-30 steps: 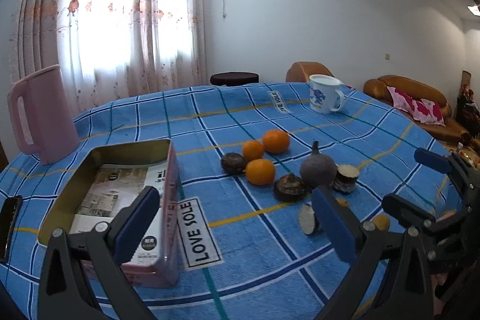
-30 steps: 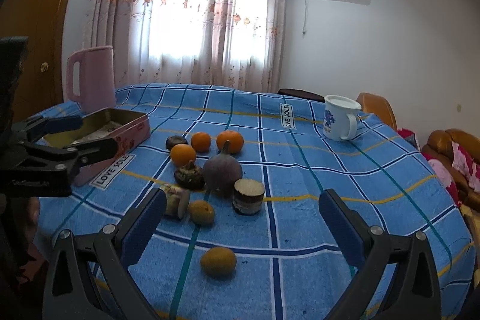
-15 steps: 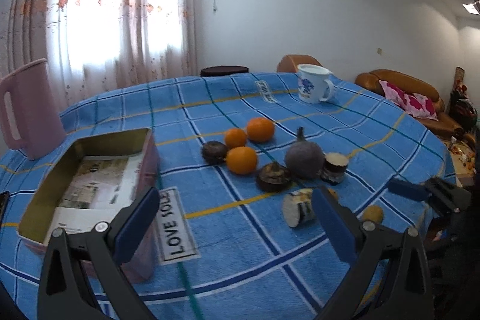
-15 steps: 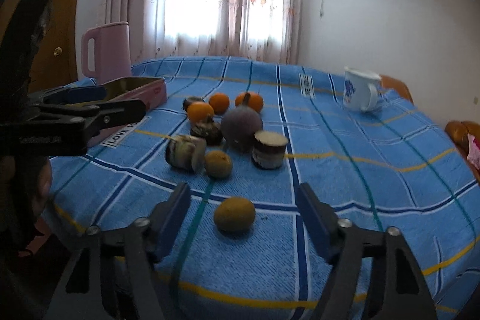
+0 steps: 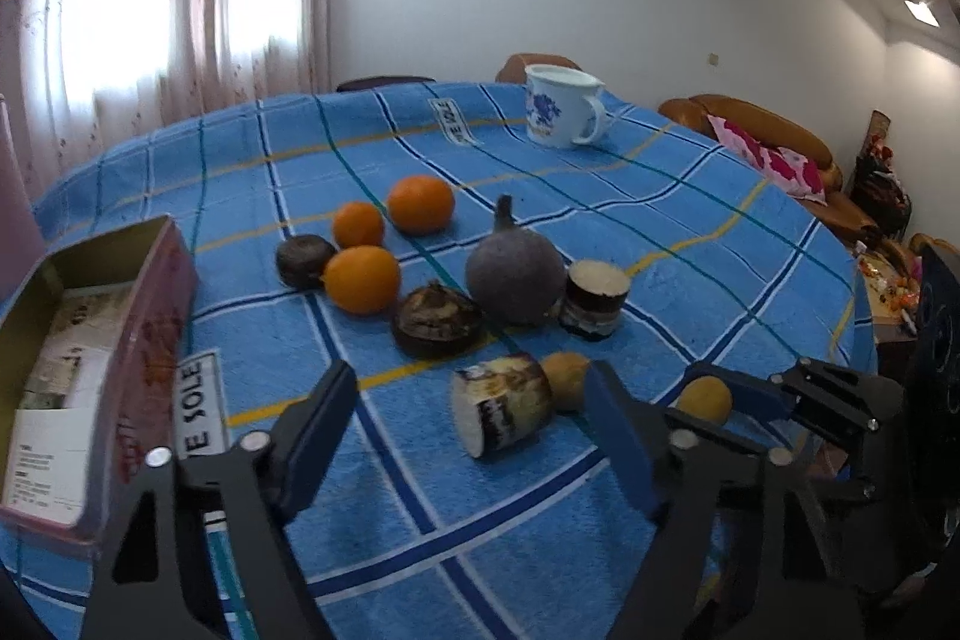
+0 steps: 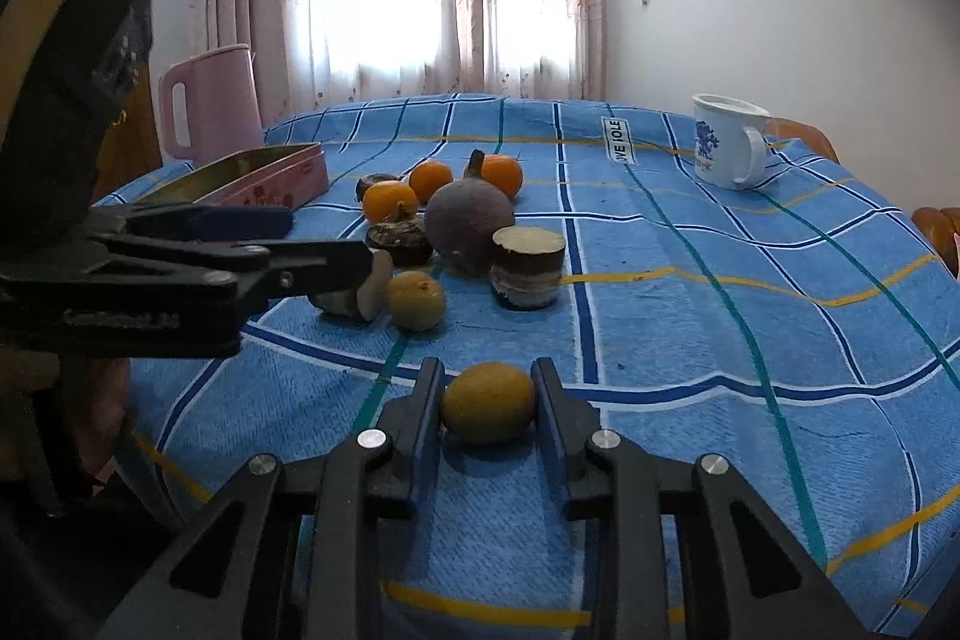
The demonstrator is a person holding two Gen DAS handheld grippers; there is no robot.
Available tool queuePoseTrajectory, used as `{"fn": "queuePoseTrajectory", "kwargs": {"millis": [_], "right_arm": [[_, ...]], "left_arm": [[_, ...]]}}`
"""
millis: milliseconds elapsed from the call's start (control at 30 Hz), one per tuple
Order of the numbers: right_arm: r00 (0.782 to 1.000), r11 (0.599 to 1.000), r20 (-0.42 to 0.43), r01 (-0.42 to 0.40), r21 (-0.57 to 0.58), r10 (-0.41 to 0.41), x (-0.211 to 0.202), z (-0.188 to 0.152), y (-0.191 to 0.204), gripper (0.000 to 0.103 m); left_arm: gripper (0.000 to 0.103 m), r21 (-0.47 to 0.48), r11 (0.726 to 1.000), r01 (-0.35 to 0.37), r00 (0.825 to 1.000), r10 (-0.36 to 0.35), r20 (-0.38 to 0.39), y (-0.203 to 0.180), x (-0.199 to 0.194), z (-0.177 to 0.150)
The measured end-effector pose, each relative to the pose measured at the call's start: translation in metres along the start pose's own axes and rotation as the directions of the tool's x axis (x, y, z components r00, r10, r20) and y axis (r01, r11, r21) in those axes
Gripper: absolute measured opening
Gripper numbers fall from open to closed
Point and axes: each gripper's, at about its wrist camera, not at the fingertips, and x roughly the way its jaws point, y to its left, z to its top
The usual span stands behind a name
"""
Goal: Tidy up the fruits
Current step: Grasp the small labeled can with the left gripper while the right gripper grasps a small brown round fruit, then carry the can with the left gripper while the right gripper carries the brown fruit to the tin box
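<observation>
My right gripper [image 6: 487,409] is shut on a small yellow-brown fruit [image 6: 488,411] that rests on the blue checked tablecloth [image 6: 690,316]; the same fruit [image 5: 703,399] shows between its fingers in the left wrist view. My left gripper [image 5: 474,436] is open and empty, around a cut root piece [image 5: 503,411] lying on its side. Beyond it lie a second yellow-brown fruit [image 5: 565,379], three oranges [image 5: 362,278], a purple round root [image 5: 515,276], two dark brown bulbs [image 5: 437,320] and an upright cut piece [image 5: 595,299].
An open pink tin box [image 5: 78,382] holding papers sits at the left. A pink jug [image 6: 210,103] stands behind it. A white mug with a blue pattern [image 5: 558,105] stands at the far side. A sofa [image 5: 774,148] is beyond the table's right edge.
My right gripper moved forward and closed on the nearest yellow-brown fruit. My left gripper moved right and forward, toward the cut root piece, still open.
</observation>
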Motion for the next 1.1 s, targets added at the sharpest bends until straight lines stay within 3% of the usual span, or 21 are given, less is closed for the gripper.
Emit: {"fn": "queuePoseTrajectory", "kwargs": {"millis": [200,300,367,700,1100], "right_arm": [[1.0,1.0,0.002,-0.008,-0.01,0.008,0.0,0.0,0.003,0.031],[1.0,1.0,0.008,-0.006,-0.014,0.006,-0.001,0.0,0.003,0.031],[1.0,1.0,0.011,-0.004,-0.017,0.004,-0.001,0.001,0.003,0.031],[0.999,1.0,0.04,0.001,-0.022,0.0,-0.004,0.005,0.006,0.031],[0.996,0.999,0.09,-0.022,-0.038,0.026,-0.007,0.025,0.013,0.031]], "left_arm": [[0.069,-0.018,1.0,0.025,0.997,-0.026,-0.069,0.004,0.012,-0.002],[0.048,-0.067,0.994,0.082,0.992,-0.088,-0.091,0.012,0.017,-0.006],[0.04,-0.079,0.991,0.108,0.99,-0.115,-0.086,0.013,0.016,-0.006],[0.039,-0.069,0.99,0.123,0.991,-0.126,-0.048,0.018,0.004,-0.011],[0.038,-0.057,0.998,0.036,0.997,-0.031,0.077,0.036,-0.032,-0.004]]}}
